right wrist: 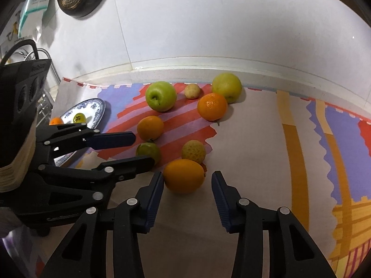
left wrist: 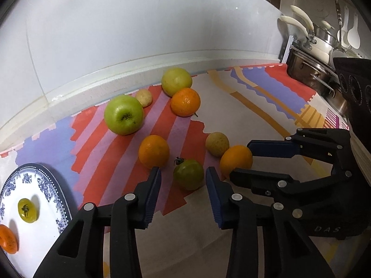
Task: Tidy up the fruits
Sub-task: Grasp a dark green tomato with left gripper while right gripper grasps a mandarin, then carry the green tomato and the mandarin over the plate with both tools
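At far left I see the blue-and-white patterned plate (left wrist: 54,186) lying on the colourful mat (left wrist: 231,106); it holds 2 fruits, a small yellow-green one (left wrist: 27,210) and an orange one (left wrist: 8,239) cut off by the picture edge. To its right, loose on the mat, lie 8 more fruits: a green apple (left wrist: 123,114), a small pale fruit (left wrist: 144,97) just behind it, a yellow-green apple (left wrist: 176,81) touching a mandarin (left wrist: 185,102), a second mandarin (left wrist: 153,151), a green tomato (left wrist: 188,174), a pale bumpy fruit (left wrist: 217,144) and an orange (left wrist: 236,161).

My left gripper (left wrist: 183,194) is spread wide, its jaws either side of the green tomato and not touching it. My right gripper (right wrist: 187,192) is likewise released, with the orange (right wrist: 184,176) between its tips, the left finger (right wrist: 155,199) just beside the fruit.

On the right gripper's body I read "DAS". At far right, steel pots (left wrist: 317,53) are stacked.
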